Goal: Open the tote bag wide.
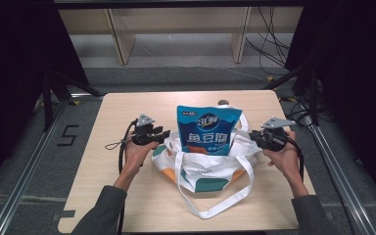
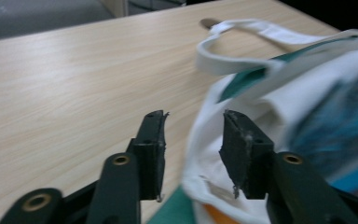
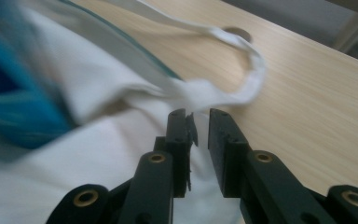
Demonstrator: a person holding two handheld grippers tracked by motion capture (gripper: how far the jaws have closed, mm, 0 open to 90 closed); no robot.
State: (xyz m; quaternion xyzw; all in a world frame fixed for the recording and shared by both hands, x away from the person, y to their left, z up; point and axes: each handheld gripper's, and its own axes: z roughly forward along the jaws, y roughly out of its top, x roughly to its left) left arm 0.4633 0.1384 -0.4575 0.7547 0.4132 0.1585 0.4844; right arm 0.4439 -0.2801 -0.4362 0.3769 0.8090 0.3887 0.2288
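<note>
- Flanking a white tote bag (image 1: 203, 169) on the pale wooden table (image 1: 117, 110), the left gripper (image 1: 160, 135) and right gripper (image 1: 255, 136) sit at either side of its mouth, each in one of the person's hands.
- The step in hand looks like packing: a blue snack pouch (image 1: 207, 129) stands upright in the bag's opening, directly between the two claws, with most of its body above the rim.
- Left claw: jaws part-open with a clear gap; the bag's white rim lies just beyond its right-hand jaw in the left gripper view, near the tips, and nothing is pinched between the pads (image 2: 154, 154).
- Right claw: jaws only narrowly apart; white cloth lies under and ahead of the tips, and I judge it is not clamped, as a gap shows between the pads (image 3: 182, 149).
- Next move, as I judge it: each claw must close on the rim cloth beside it and spread or lift the opening so the pouch can sink in.
- Materials: the bag is soft, limp cloth with teal and orange patches and long white strap handles (image 1: 225, 203) that loop loosely; the pouch is glossy, slick plastic film, flat-sided; the table has a smooth, light wood grain.
</note>
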